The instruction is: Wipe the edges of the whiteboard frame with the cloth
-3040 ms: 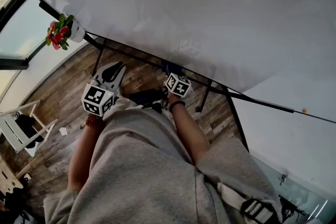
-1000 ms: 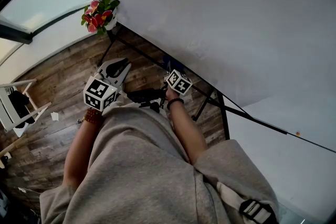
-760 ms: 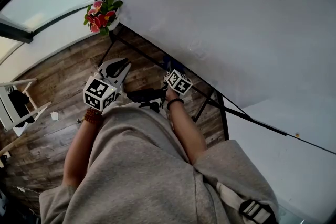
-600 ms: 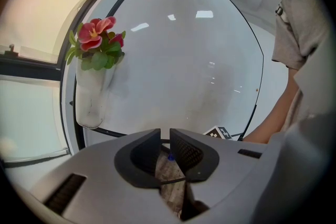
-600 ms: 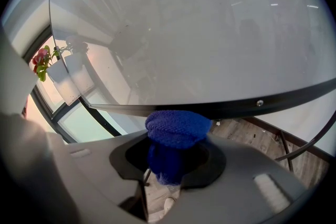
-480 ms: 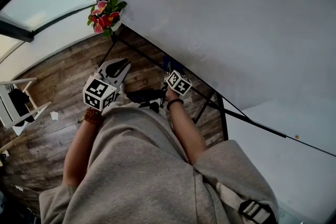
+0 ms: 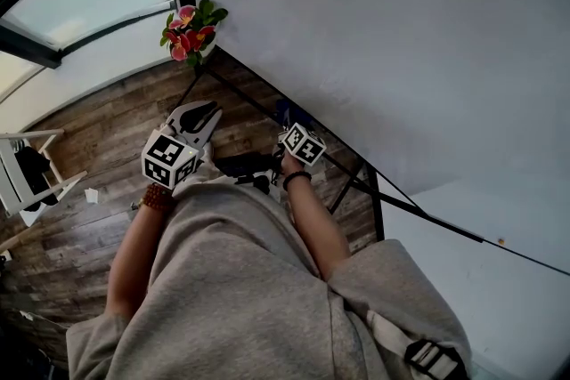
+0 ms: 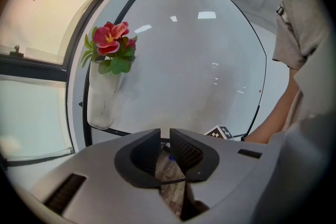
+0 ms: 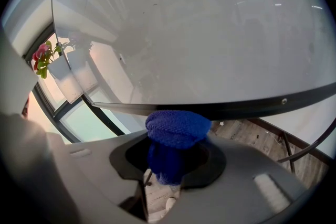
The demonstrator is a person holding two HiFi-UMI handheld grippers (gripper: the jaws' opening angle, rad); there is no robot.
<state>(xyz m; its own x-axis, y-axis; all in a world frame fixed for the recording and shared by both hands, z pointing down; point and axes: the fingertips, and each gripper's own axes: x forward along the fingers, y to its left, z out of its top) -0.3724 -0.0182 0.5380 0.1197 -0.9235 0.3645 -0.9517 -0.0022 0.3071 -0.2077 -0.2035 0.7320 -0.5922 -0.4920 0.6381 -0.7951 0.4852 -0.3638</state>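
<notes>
- The right gripper's (image 9: 176, 150) fingers (image 9: 212, 164) are clamped on the blue cloth (image 9: 177, 127). It bulges out above their tips as a rounded wad, and its tail hangs down between them.
- The top of the wad meets the dark bottom frame (image 9: 252, 106) of the whiteboard (image 9: 199, 29), partway along that edge.
- The left gripper (image 8: 164, 140) holds nothing. Its fingers (image 8: 186, 152) stand a narrow slit apart, and only wood floor (image 7: 98, 156) shows through the gap.
- In the head view the left gripper hangs to the left of the right one, apart from the cloth and short of the board's edge.
- Pink and red flowers (image 8: 111, 45) sit in a white holder (image 8: 102, 97) fixed near the board's lower left corner, beside the dark side frame.
- Thin black legs (image 7: 346, 182) run down from the board to the floor under the right gripper.
- The person's grey top (image 7: 240, 289) fills the bottom of the head view, with both forearms reaching forward from it.
</notes>
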